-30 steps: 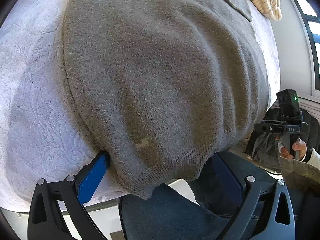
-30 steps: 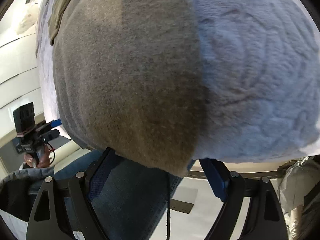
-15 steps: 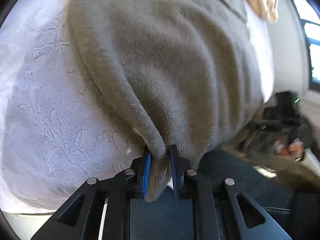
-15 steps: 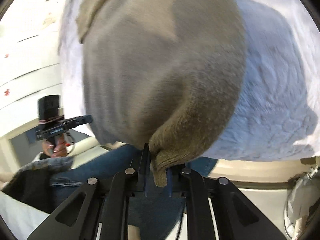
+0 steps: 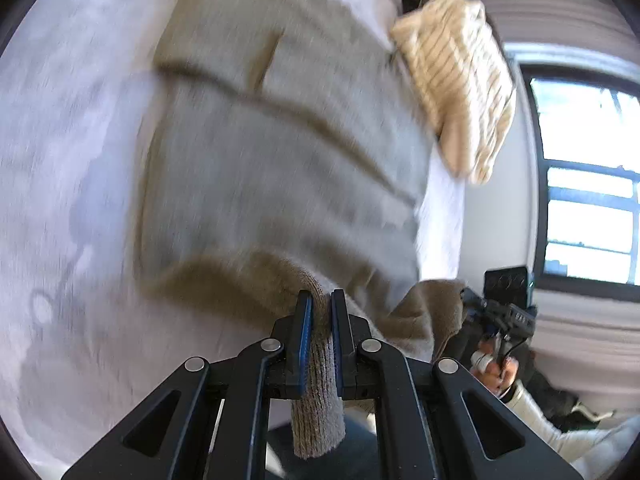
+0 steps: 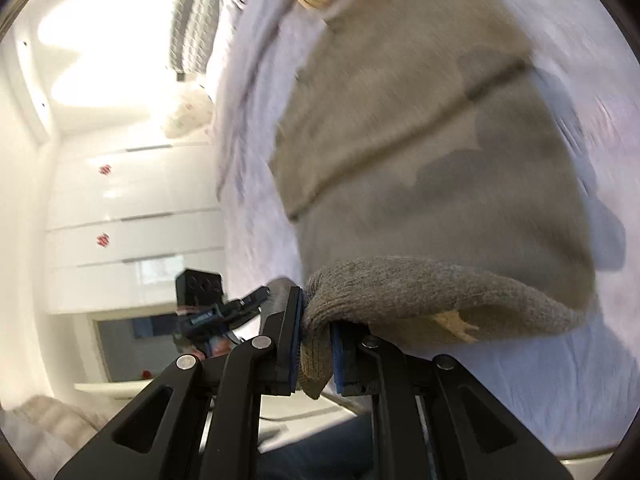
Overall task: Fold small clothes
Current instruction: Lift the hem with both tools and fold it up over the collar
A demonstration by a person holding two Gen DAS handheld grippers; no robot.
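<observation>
A grey-brown knitted sweater (image 5: 280, 152) lies spread on a white textured bedspread (image 5: 72, 200). My left gripper (image 5: 319, 304) is shut on the sweater's ribbed hem at its near left corner and holds it lifted off the bed. My right gripper (image 6: 315, 316) is shut on the hem's other corner, also lifted; the sweater (image 6: 432, 152) curls over from it. The right gripper also shows in the left wrist view (image 5: 472, 304), and the left gripper in the right wrist view (image 6: 256, 296). Both views are blurred by motion.
A cream striped knitted garment (image 5: 460, 88) lies crumpled at the far end of the bed. A window (image 5: 588, 176) is to the right. White cabinet doors (image 6: 132, 208) stand to the left. The bed's near edge is just under the grippers.
Both grippers went from open around the hem to shut on it, then lifted it and carried it forward over the sweater. More of the room and the far garment shows now.
</observation>
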